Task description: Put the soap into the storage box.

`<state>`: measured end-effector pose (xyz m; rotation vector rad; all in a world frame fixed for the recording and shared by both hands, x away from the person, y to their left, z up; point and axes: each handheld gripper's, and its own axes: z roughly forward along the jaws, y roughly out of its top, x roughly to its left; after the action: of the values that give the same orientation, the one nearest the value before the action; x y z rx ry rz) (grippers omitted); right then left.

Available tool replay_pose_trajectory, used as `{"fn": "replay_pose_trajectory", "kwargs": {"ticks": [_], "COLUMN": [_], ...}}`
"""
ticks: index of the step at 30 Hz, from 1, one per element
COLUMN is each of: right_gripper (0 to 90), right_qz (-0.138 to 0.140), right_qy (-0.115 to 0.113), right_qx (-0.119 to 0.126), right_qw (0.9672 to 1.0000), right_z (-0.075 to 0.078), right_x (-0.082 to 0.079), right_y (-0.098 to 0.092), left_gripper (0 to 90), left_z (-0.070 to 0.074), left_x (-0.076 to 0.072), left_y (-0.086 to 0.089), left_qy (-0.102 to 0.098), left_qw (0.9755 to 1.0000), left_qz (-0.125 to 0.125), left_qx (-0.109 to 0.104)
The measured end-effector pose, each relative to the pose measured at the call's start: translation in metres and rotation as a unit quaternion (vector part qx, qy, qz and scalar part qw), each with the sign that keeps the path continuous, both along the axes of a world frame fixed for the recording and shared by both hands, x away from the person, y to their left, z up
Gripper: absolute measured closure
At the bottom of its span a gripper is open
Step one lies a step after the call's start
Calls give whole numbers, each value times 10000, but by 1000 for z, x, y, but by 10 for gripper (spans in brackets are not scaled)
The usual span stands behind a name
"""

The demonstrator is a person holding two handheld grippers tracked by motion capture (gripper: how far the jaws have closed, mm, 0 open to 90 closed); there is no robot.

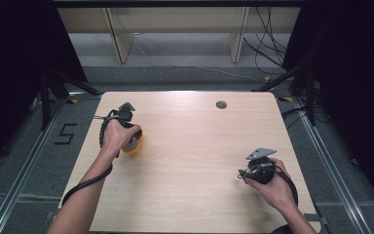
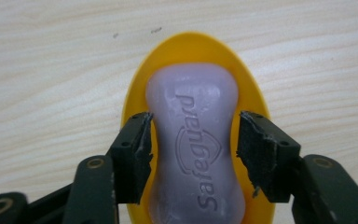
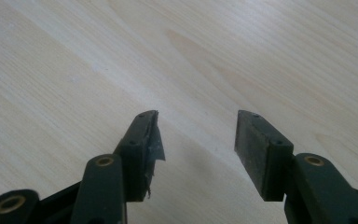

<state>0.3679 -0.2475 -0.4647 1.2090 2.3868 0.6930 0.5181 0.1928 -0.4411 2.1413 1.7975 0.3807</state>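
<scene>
Lilac soap bar [image 2: 193, 144] in yellow dish [image 2: 135, 98], between parted left tongs [image 2: 193, 140].

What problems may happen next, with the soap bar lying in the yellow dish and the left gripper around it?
1. The left gripper has its pads beside the soap bar, one pad very near or touching. Lifting now may drag the soap out of place.
2. The yellow dish is shallow and light-looking; a sideways pull may slide or tip it on the table.
3. The torn pad may catch on the soap.
</scene>
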Motion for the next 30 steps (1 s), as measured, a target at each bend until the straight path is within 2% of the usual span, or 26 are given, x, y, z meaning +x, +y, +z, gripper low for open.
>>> {"fn": "replay_pose_trajectory", "kwargs": {"ticks": [1,11,14,16,17,18,21,22,24,26,28,30], "right_gripper": [495,494,494,493,493,493,493,493,493,493,492,493], "right_qz": [2,-2,-9,-15,-15,-11,-15,-15,-18,-19,-20,-21], "right_qy": [-1,5,3,6,6,5,2,3,3,-2,-2,0], "right_qx": [-2,4,7,7,7,7,10,10,12,11,15,16], "right_qw": [10000,10000,10000,10000,10000,10000,10000,10000,10000,10000,10000,10000], "right_z": [0,0,0,0,0,0,0,0,0,0,0,0], "right_x": [0,0,0,0,0,0,0,0,0,0,0,0], "right_y": [0,0,0,0,0,0,0,0,0,0,0,0], "left_gripper": [419,332,314,292,292,287,284,283,279,278,278,278], "left_z": [3,16,20,25,25,26,29,30,33,36,38,41], "left_x": [-1,-13,-19,-22,-24,-29,-34,-36,-41,-46,-53,-59], "left_y": [0,1,3,4,5,5,6,8,8,10,12,14], "left_qy": [-73,-343,-427,-412,-472,-552,-599,-649,-802,-845,-1010,-1070], "left_qw": [10000,9993,9986,9985,9982,9976,9970,9964,9952,9945,9924,9916], "left_qz": [-15,-153,-235,-273,-288,-250,-328,-413,-419,-444,-463,-512], "left_qx": [-25,-33,-183,-218,-220,-338,-371,-344,-368,-438,-531,-516]}}
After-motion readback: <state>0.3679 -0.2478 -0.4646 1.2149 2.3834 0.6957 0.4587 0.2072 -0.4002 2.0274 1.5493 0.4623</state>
